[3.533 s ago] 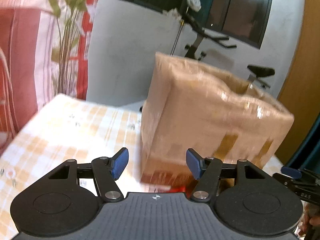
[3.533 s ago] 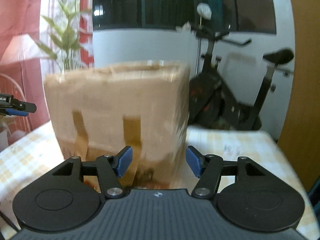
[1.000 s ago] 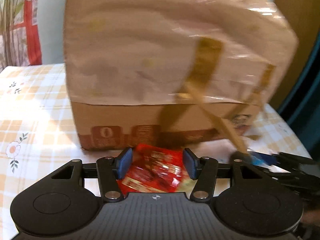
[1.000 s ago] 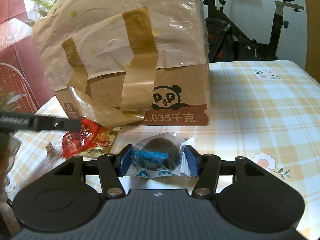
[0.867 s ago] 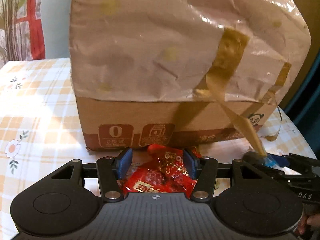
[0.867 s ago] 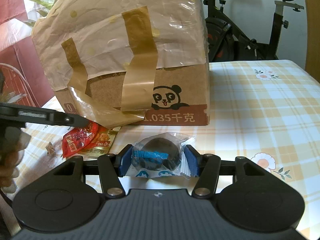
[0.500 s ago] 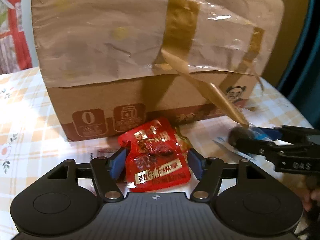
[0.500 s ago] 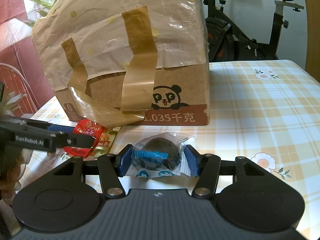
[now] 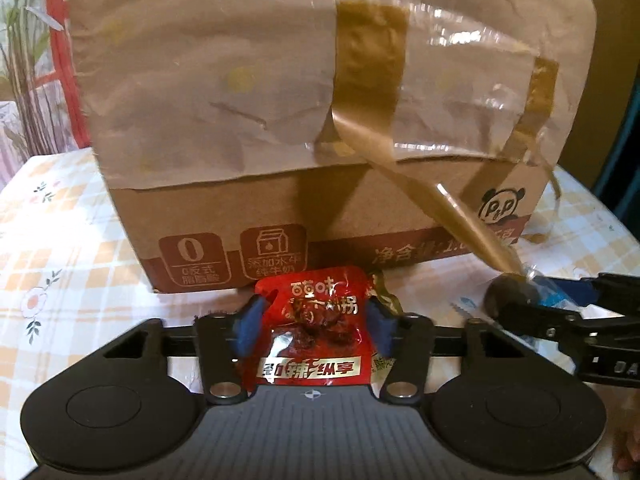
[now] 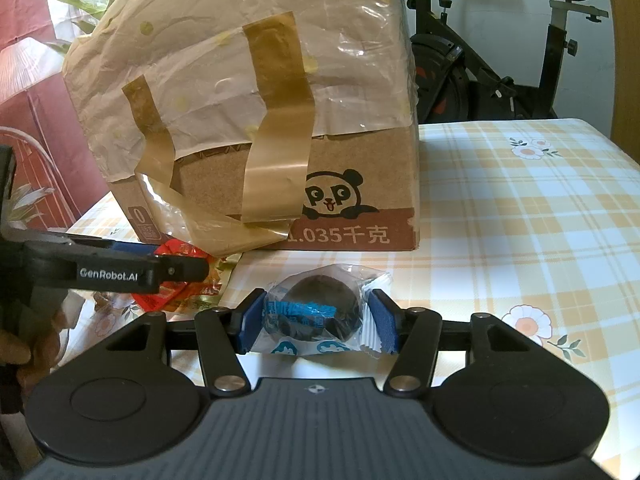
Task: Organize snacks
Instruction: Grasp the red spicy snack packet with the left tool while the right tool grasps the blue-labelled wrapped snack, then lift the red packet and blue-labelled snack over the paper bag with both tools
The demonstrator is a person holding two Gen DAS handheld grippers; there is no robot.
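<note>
A red snack packet point(image 9: 316, 328) with gold writing lies on the checked tablecloth, between the blue pads of my left gripper point(image 9: 314, 322), whose jaws stand around it and touch its sides. A dark round snack in a clear blue-printed wrapper point(image 10: 316, 314) lies between the pads of my right gripper point(image 10: 316, 320), pads against the wrapper. Both snacks lie just in front of a tall cardboard box point(image 9: 320, 120) with a panda logo, paper cover and loose brown tape. The right wrist view shows the left gripper point(image 10: 176, 270) over the red packet point(image 10: 176, 292).
The table point(image 10: 520, 208) has a yellow checked cloth with flowers. A second gold-edged packet point(image 10: 216, 280) lies under the red one. An exercise bike point(image 10: 500, 60) stands behind the table at right. A plant and red curtain point(image 9: 28, 60) are at the far left.
My left gripper has come down and forward onto the red packet, and its jaws have closed in around it. My right gripper has stayed still around the wrapped dark snack.
</note>
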